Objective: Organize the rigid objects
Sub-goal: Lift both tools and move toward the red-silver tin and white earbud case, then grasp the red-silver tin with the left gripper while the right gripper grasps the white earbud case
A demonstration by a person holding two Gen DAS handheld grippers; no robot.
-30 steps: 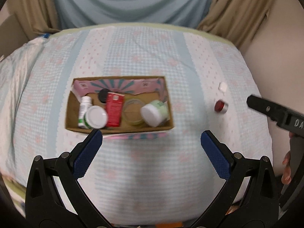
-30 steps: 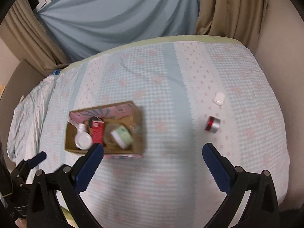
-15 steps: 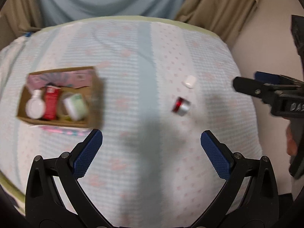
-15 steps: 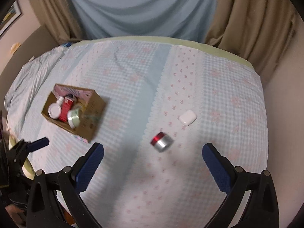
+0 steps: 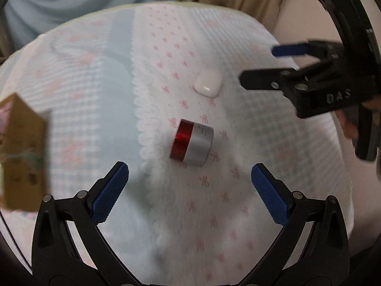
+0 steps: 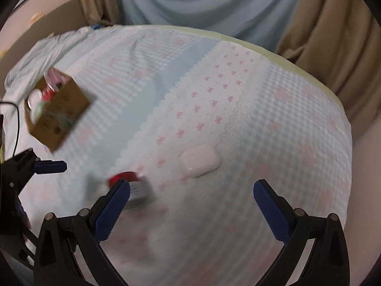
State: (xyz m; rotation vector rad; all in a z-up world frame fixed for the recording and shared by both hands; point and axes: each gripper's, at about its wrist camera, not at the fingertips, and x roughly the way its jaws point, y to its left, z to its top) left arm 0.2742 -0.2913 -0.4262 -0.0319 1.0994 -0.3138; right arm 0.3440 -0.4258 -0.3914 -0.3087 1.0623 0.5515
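Note:
A small red and silver jar (image 5: 191, 142) lies on its side on the patterned bedspread, just ahead of my open, empty left gripper (image 5: 189, 186). It also shows in the right wrist view (image 6: 129, 188), partly behind a finger. A white earbud case (image 5: 208, 84) lies beyond the jar. In the right wrist view the case (image 6: 201, 162) sits just ahead of my open, empty right gripper (image 6: 191, 200). The right gripper (image 5: 257, 65) shows in the left wrist view, right of the case. A cardboard box (image 6: 53, 112) holding bottles and jars stands far left.
The bedspread (image 6: 214, 90) covers a bed with its far edge near blue and tan curtains (image 6: 214, 4). A wall runs along the right side. The box also shows at the left edge of the left wrist view (image 5: 21, 152). My left gripper (image 6: 35, 166) shows at the left edge.
Both grippers have swung right, away from the box, and moved down close to the jar and the earbud case. Both stay open.

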